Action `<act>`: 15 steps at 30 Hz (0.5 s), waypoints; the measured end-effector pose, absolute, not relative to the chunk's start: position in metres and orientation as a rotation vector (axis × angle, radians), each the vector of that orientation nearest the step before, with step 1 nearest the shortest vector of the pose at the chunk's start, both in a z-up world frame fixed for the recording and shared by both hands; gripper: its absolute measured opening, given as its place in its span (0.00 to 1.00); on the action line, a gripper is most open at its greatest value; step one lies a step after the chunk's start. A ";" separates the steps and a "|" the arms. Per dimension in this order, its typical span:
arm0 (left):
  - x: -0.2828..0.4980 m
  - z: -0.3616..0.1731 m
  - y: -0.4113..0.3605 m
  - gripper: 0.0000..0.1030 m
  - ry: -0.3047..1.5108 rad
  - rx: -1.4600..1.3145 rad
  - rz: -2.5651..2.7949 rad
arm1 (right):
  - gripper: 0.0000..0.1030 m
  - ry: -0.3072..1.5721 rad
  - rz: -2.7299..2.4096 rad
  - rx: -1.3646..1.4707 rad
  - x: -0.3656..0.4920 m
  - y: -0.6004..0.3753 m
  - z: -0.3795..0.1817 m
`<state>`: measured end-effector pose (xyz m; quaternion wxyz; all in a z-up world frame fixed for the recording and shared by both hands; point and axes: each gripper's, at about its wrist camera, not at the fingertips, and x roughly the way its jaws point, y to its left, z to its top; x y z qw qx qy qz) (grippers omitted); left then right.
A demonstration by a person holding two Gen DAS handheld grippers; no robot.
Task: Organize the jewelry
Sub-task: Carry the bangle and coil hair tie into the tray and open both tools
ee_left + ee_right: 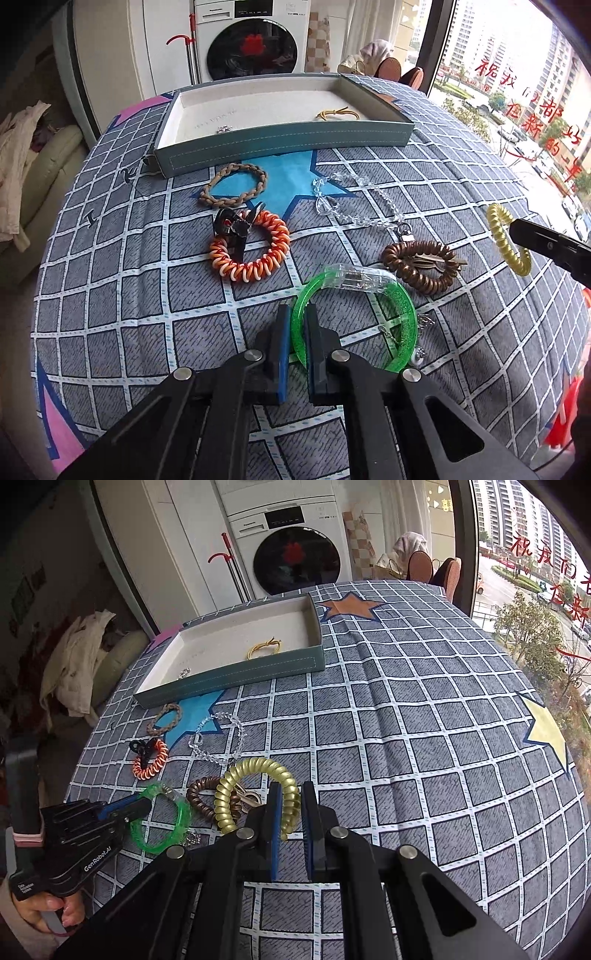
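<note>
Currently you're gripping one bracelet in each hand-held gripper, both near the tabletop's front edge.

Your left hand-held gripper (297, 325) is clamping the green bangle (354, 317) by its rim; the bangle is lying beside the brown coil band (421, 264). Your right hand-held gripper (291, 812) is pinching the gold coil band (258, 790), holding it upright over the checked cloth (406, 738). The orange coil band (249, 247), braided bracelet (232, 183) and clear bead chain (354, 201) are lying loose between you and the tray (280, 142). The tray is holding a yellow cord bracelet (338, 113) and a small sparkly piece (224, 129).
</note>
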<state>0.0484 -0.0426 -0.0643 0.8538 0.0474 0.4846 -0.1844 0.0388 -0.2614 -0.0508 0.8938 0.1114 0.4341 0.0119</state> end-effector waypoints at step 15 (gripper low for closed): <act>0.069 -0.014 -0.025 0.26 0.911 0.027 -0.407 | 0.11 0.868 0.053 0.215 0.067 -0.256 -0.023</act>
